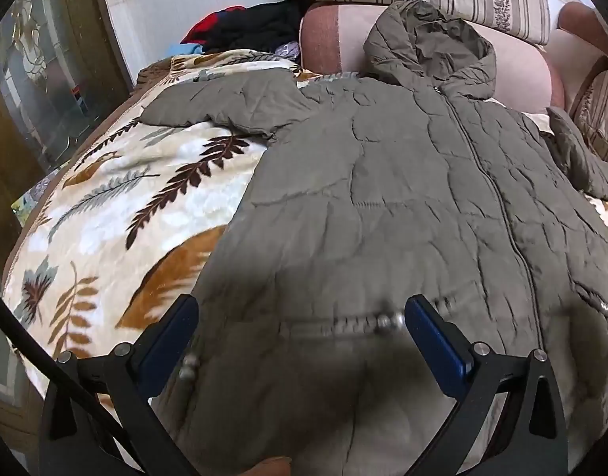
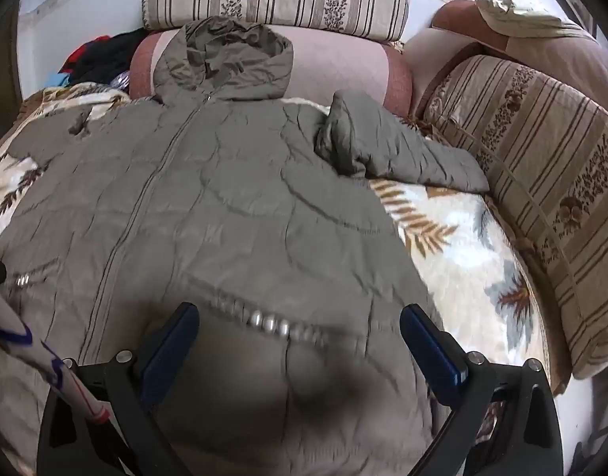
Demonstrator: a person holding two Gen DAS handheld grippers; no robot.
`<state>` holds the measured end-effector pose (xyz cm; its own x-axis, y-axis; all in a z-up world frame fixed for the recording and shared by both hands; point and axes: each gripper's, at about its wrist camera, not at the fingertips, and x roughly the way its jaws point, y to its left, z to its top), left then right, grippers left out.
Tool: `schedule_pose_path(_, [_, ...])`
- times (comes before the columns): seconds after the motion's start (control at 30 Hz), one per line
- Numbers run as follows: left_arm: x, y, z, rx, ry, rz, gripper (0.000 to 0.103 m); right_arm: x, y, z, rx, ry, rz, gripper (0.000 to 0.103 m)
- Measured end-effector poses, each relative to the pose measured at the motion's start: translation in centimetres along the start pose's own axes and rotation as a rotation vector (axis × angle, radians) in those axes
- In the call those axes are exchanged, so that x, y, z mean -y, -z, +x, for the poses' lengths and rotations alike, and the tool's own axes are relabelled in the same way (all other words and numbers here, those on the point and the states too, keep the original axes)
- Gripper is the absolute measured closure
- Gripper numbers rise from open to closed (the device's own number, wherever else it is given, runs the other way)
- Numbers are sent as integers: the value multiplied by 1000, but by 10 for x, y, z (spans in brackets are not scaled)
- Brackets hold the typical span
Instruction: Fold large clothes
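Left wrist view. The jacket (image 1: 383, 182) lay front-up on the blanket (image 1: 117, 206) of the bed, zip closed and running up the middle to the hood (image 1: 434, 43), which rested against the pink bolster (image 1: 518, 75). This flat, face-up layout appeared intended to give both sides an even starting shape for folding. One sleeve (image 1: 220, 107) stretched out sideways across the blanket, clear of the body, where it could be picked up without dragging the rest. The left tongs (image 1: 300, 337) stood wide apart above the lower part of the jacket, near a pocket zip, with nothing between the pads (no cloth was pinched). A pile of dark clothes (image 1: 256, 23) sat at the far edge of the bed.

Right wrist view. The right tongs (image 2: 300, 341) were likewise spread fully, angled down over the hem half of the jacket (image 2: 209, 206) and gripping nothing. The other sleeve (image 2: 391, 150) lay bunched and partly doubled toward the striped cushion (image 2: 542, 182); it would probably need straightening first. Both tools sat low on the garment, presumably placed to take the bottom edge or sides.
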<state>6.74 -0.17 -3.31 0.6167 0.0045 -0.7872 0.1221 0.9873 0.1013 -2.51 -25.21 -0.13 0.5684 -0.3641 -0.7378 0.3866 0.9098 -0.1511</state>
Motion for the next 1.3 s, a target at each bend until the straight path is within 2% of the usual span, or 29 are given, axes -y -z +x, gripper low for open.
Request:
schedule_pose_path(0.2, [-3, 1, 32, -55, 17, -27, 0, -3, -9, 25, 61, -8, -10, 0])
schedule_pose_path(0.33, [-8, 7, 40, -45, 39, -61, 0, -11, -3, 49, 29, -18, -25, 0])
schedule_pose_path(0.57, [-11, 18, 44, -18, 48, -79, 0, -1, 8, 75, -15, -95, 66, 0])
schedule_pose_path(0.7, [-15, 24, 41, -7, 63, -85, 0, -4, 13, 75, -3, -91, 68, 0])
schedule_pose_path(0.77, [-9, 11, 46, -20, 66, -87, 0, -4, 13, 74, 1, -90, 68, 0])
schedule_pose_path(1.3, [-7, 11, 44, -21, 73, -79, 0, 1, 14, 76, 5, -122, 91, 0])
